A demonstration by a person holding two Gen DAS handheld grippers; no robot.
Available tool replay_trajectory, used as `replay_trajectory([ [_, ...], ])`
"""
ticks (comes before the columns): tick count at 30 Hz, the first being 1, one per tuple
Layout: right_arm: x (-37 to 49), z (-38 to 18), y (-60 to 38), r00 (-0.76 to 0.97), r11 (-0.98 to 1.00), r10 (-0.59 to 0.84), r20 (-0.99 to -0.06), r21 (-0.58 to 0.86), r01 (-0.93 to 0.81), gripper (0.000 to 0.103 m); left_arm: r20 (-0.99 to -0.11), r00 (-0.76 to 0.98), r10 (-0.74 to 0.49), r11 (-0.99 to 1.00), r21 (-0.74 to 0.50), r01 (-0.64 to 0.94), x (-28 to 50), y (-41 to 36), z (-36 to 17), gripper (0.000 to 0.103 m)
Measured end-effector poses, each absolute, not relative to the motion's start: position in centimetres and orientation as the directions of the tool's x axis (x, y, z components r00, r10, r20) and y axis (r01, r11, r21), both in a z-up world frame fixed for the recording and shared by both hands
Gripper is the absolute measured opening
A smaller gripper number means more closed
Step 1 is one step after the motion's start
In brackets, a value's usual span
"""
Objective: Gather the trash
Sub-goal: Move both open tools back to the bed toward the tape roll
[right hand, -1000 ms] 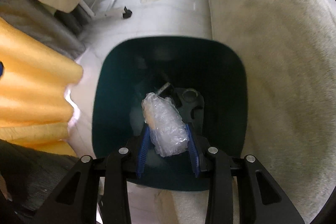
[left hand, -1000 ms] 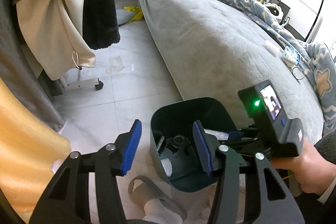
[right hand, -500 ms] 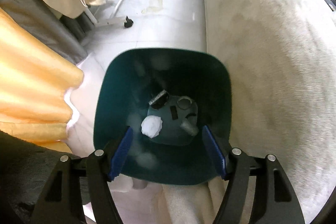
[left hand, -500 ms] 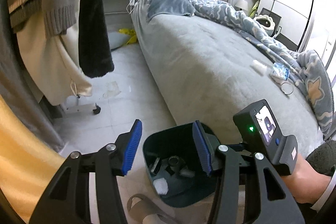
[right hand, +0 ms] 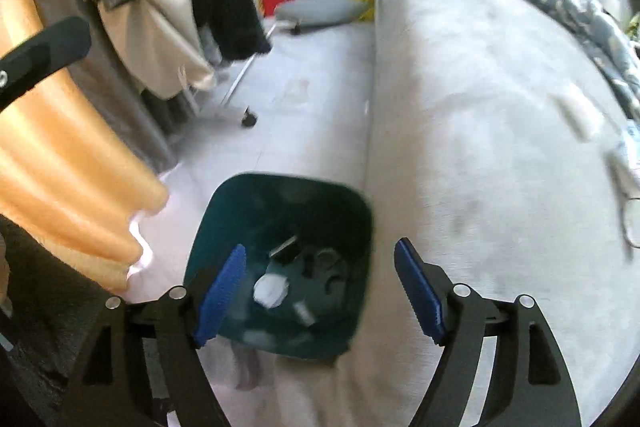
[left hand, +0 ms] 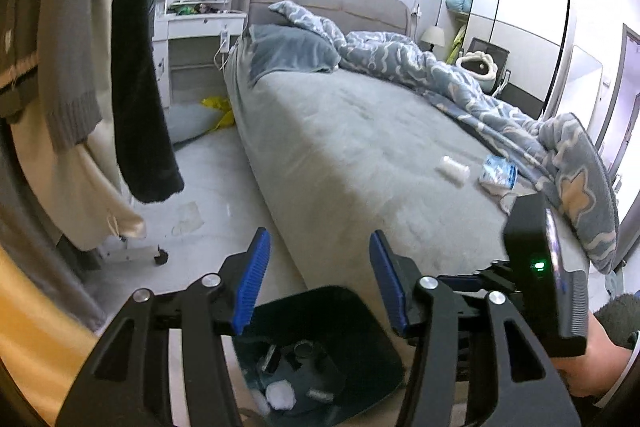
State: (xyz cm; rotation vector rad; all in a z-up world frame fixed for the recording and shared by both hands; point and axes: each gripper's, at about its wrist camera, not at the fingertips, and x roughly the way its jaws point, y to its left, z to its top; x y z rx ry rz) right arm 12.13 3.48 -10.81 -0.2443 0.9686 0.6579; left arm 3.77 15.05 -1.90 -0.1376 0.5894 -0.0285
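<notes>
While bedside bin (right hand: 224, 211) fills both views, only left shows wardrobe (left hand: 516, 39)

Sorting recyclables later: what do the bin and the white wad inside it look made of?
Bin: likely moulded plastic, dark teal, smooth walls with rounded corners and a faint sheen. White wad: looks like crumpled clear plastic film or tissue; too blurred to settle which.

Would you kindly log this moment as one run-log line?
right claw: open, empty, jaws just opening | left claw: open, empty | crumpled wrap: in teal bin | small white roll: on bed
</notes>
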Motion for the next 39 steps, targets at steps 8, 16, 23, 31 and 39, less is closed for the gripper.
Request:
replay_trajectory([
  [8,14.1,-8.6,-2.7,0.508,0.84,0.355,-0.785,0.029,-0.543,0.078,-0.523,0.843,-0.128,0.988,-0.141,0.063,6.0,11.9,-0.9,0.066],
  [16,16.3,-7.0,-9.7,0.592,0.89,0.309,-0.744,0.006,-0.457,0.078,-0.528,0.829,-0.185,0.981,-0.143,0.128,8.8,9.2,-1.8,0.073],
  [23,18.7,-6.1,-14.3,0.644,0.918,0.286,-0.709,0.011,-0.396,0.078,-0.534,0.826,-0.182,0.983,-0.125,0.136,10.9,8.7,-2.2,0.083],
  [31,21.1,-5.6,-18.1,0.673,0.943,0.263,-0.691,0.037,-0.331,0.078,-0.537,0.816,-0.214,0.975,-0.063,0.214,13.9,6.8,-2.7,0.086],
  [39,23.9,-8.3,-20.7,0.638,0.951,0.222,-0.738,0.019,-0.309,0.078,-0.562,0.775,-0.29,0.952,-0.083,0.296,16.9,4.9,-3.7,0.089],
])
